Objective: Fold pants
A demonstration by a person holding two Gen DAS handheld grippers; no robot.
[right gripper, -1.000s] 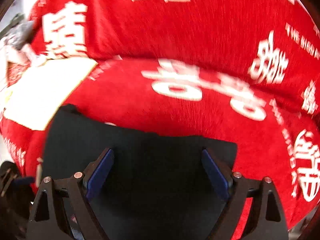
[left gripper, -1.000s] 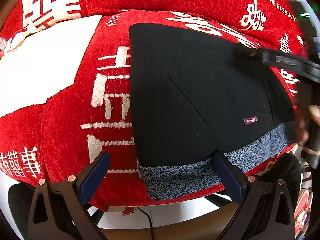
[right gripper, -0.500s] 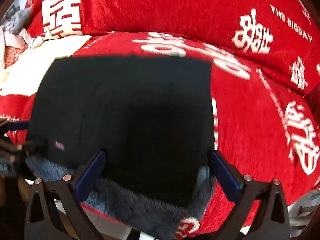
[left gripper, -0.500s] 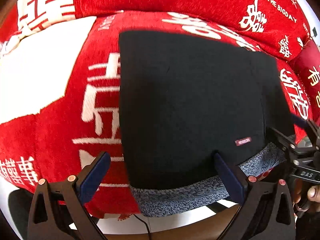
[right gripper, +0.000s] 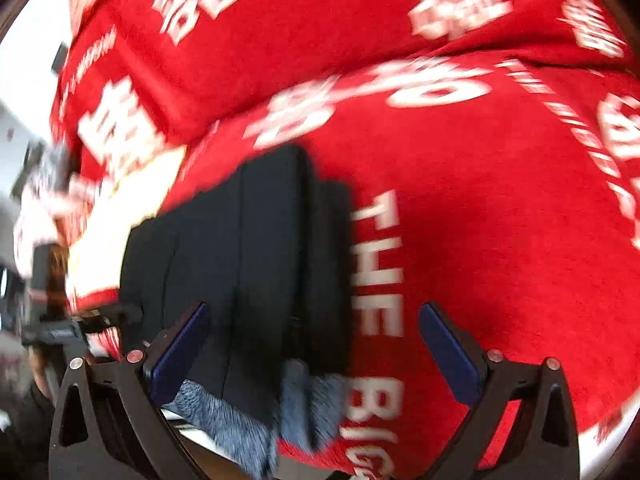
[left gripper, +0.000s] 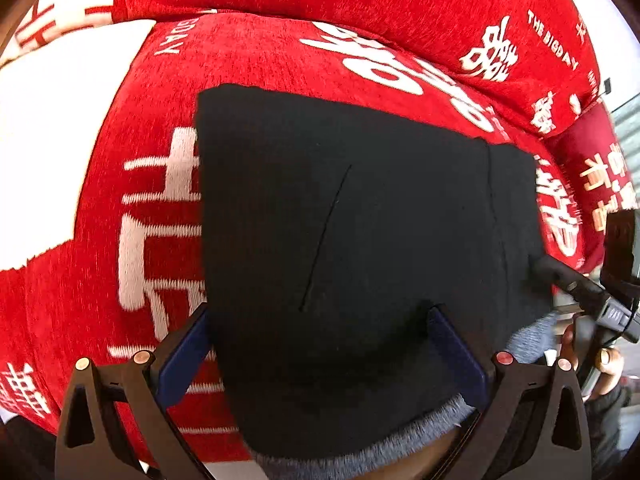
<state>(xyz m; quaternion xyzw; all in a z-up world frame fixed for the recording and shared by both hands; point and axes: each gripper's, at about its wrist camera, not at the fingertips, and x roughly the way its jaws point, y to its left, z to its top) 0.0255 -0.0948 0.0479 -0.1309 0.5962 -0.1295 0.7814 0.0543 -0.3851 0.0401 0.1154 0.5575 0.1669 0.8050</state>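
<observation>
Left gripper (left gripper: pixel 316 344): black plastic frame, two triangular cut-out arms, blue pads on fingers (left gripper: pixel 182 354), round copper-red screw heads on knuckles, one brighter red. Right gripper (right gripper: pixel 314 344): same black frame, blue-padded fingers (right gripper: pixel 448 346), same reddish screws. In left view, right gripper's black body shows small white lettering, unreadable.

The whole right wrist picture is smeared, so the white letters on the red fuzzy sofa cover (right gripper: pixel 500 200) look soft. The folded black pants with a grey fuzzy lining (right gripper: pixel 256 264) have blurry edges there. In the left wrist picture, the near end of the pants (left gripper: pixel 360 240) runs off the bottom edge. The right gripper (left gripper: pixel 538 266) pokes in from the right side, mostly cut off, so its fingers are too hidden to read.
</observation>
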